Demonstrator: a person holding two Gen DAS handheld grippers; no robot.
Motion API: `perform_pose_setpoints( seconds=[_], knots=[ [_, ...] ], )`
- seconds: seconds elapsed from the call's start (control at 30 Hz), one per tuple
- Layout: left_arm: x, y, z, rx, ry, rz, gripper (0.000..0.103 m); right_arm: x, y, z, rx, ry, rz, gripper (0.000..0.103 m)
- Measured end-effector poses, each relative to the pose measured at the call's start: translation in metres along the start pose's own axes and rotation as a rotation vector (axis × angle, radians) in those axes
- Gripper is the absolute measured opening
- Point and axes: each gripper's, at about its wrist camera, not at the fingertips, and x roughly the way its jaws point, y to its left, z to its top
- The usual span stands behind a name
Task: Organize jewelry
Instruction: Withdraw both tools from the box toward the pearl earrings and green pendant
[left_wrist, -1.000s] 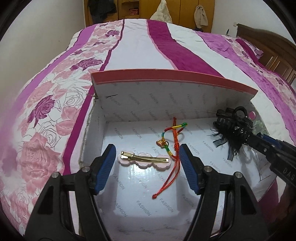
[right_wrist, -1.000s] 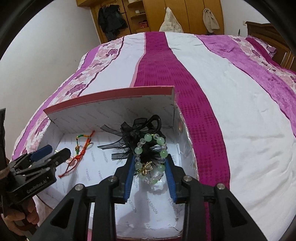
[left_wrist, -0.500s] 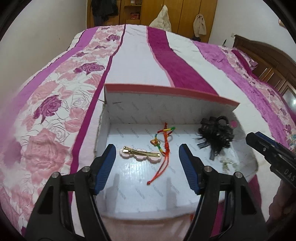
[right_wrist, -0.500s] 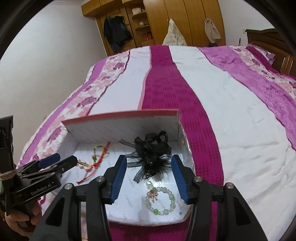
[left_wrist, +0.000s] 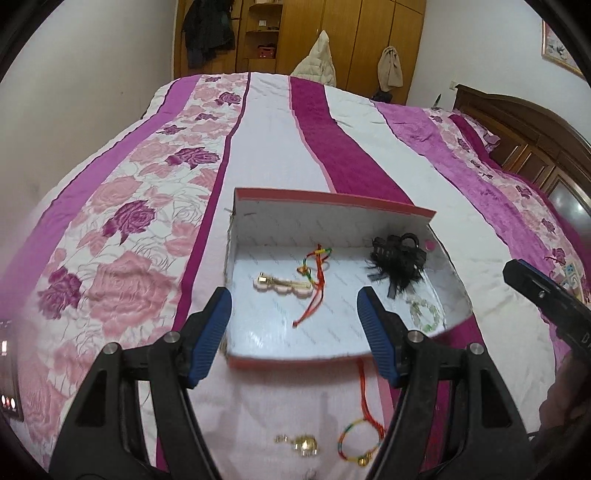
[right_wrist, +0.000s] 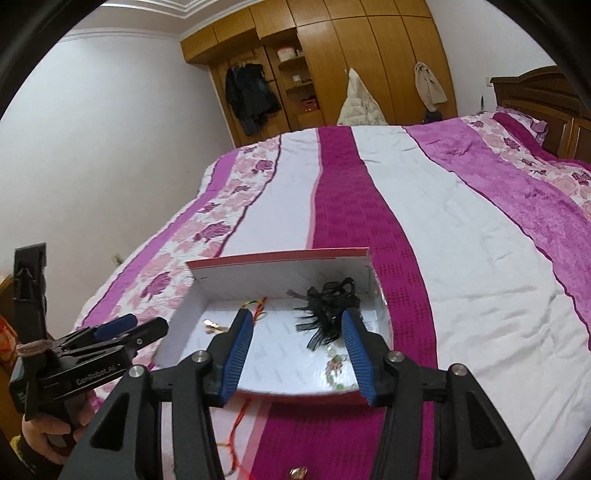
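Both grippers have pulled back from the box since the earlier frames, and the right one no longer carries the green bead bracelet. In the left wrist view the left gripper (left_wrist: 293, 328) sits low in the centre of the frame with its blue pads spread wide and nothing between them. In the right wrist view the right gripper (right_wrist: 297, 350) is likewise wide apart and empty, low in the centre.

The white box (left_wrist: 295, 352) with a red rim lies on the striped bedspread (left_wrist: 277, 147), in the middle of the left wrist view. Inside it, toward the left, lies a pink hair clip (left_wrist: 282, 284) with a gold bar. Just right of it, touching or crossing its end, is a red cord bracelet (left_wrist: 314, 280) with rainbow threading. In the box's upper right corner sits a black feathered hair claw (left_wrist: 397, 258). Below that, near the right wall, lies the green bead bracelet (left_wrist: 424, 312), blurred here and faint.

On the bedspread below the box, at the bottom of the frame, lies a second rainbow cord bracelet (left_wrist: 360, 443), its red tail running up toward the box's front edge. Left of it is a small gold piece (left_wrist: 304, 445), possibly an earring or charm. A wooden wardrobe (right_wrist: 332, 55) fills the upper centre of the right wrist view.
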Motion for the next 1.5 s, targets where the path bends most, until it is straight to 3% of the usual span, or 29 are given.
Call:
perform_pose_setpoints(
  seconds=[0.27, 0.67, 1.07, 1.5],
  knots=[
    [-0.02, 0.006, -0.024, -0.01, 0.013, 0.009, 0.063, -0.028, 0.009, -0.02, -0.012, -0.003, 0.001, 0.053],
    [-0.02, 0.007, -0.068, 0.024, 0.106, 0.023, 0.063, -0.032, 0.005, -0.065, -0.002, 0.074, -0.023, 0.053],
    [-0.007, 0.01, -0.093, 0.023, 0.166, 0.033, 0.063, -0.014, 0.003, -0.109, -0.007, 0.17, -0.028, 0.053],
    [0.014, 0.002, -0.11, 0.059, 0.216, 0.033, 0.063, 0.012, -0.003, -0.128, 0.009, 0.258, -0.038, 0.053]
  ],
)
